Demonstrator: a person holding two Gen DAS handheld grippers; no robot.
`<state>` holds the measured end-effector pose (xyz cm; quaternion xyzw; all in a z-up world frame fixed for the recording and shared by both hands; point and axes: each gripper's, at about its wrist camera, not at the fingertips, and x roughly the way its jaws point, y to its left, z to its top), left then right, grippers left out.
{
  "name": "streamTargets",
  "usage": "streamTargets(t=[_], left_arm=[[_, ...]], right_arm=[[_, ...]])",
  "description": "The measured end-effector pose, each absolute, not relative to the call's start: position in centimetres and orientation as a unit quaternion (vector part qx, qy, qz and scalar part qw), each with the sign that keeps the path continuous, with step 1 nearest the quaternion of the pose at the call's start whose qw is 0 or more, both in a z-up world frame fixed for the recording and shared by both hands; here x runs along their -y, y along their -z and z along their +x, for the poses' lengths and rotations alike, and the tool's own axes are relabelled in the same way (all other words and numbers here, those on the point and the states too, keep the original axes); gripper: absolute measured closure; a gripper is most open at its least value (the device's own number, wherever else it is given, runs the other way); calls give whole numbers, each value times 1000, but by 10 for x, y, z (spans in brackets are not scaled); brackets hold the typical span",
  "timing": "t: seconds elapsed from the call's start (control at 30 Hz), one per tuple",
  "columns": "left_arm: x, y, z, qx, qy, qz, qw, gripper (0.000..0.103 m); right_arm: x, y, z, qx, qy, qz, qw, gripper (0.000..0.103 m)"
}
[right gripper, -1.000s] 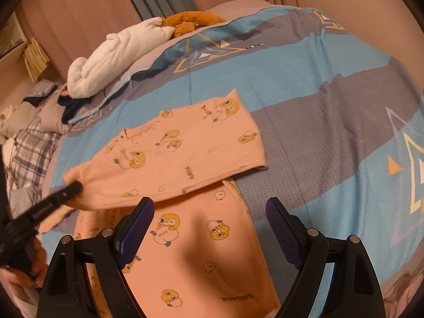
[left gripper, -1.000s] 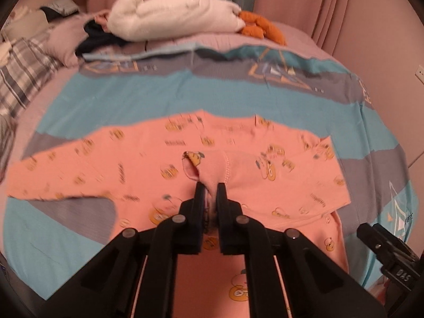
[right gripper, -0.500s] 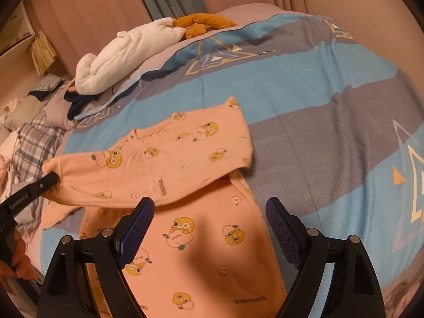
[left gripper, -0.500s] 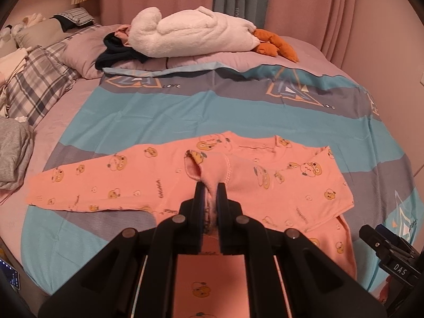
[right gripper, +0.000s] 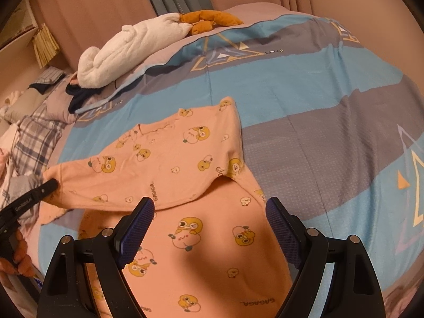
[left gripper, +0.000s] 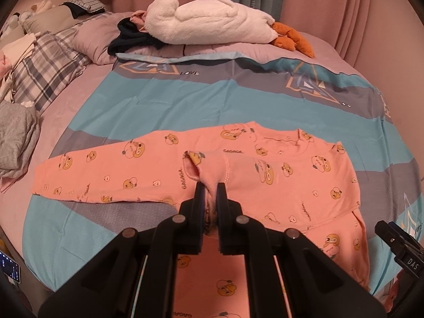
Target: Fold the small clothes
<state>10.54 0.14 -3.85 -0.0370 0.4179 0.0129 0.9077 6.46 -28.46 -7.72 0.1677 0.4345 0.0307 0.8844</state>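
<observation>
**Left gripper carries a sleeve cuff across the shirt while the right waits open**

A small peach shirt (left gripper: pixel 291 175) printed with yellow cartoon figures lies on the striped blue and grey bedspread (left gripper: pixel 185 106), near its front edge. The body is spread flat towards the camera and 1 long sleeve (left gripper: pixel 106 172) reaches out to the left in the left wrist view.

The left gripper (left gripper: pixel 210 189) is clamped tight on a cuff (left gripper: pixel 201 164), which bunches up just ahead of the fingertips with its pale inside showing. The pinch sits over the chest of the shirt, so the held sleeve appears to be doubled back over the body; that placement suits a fold that brings the sleeve inward to narrow the garment.

The right gripper (right gripper: pixel 209 212) has its 2 jaws spread wide, with nothing between them. It hovers over the lower body of the shirt, probably kept there ready to pin or smooth the fabric once the sleeve is laid down. In its view the folded upper part lies across the body panel, and the left gripper's tip shows at the far left edge.

Judged from this, the fold is at an early stage: 1 sleeve is being brought in, the other is still stretched out. A white plush toy (left gripper: pixel 212 23) and pillows lie well apart at the head of the bed.
</observation>
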Motion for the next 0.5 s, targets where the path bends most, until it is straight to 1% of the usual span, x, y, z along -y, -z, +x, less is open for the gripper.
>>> streamTargets(t=[0.2, 0.5], left_arm=[[-13, 50, 110, -430, -29, -41, 901, 95], [-27, 82, 120, -466, -44, -55, 882, 95]], right_arm=[[281, 80, 67, -439, -30, 162, 883, 17], [279, 88, 75, -453, -20, 156, 877, 17]])
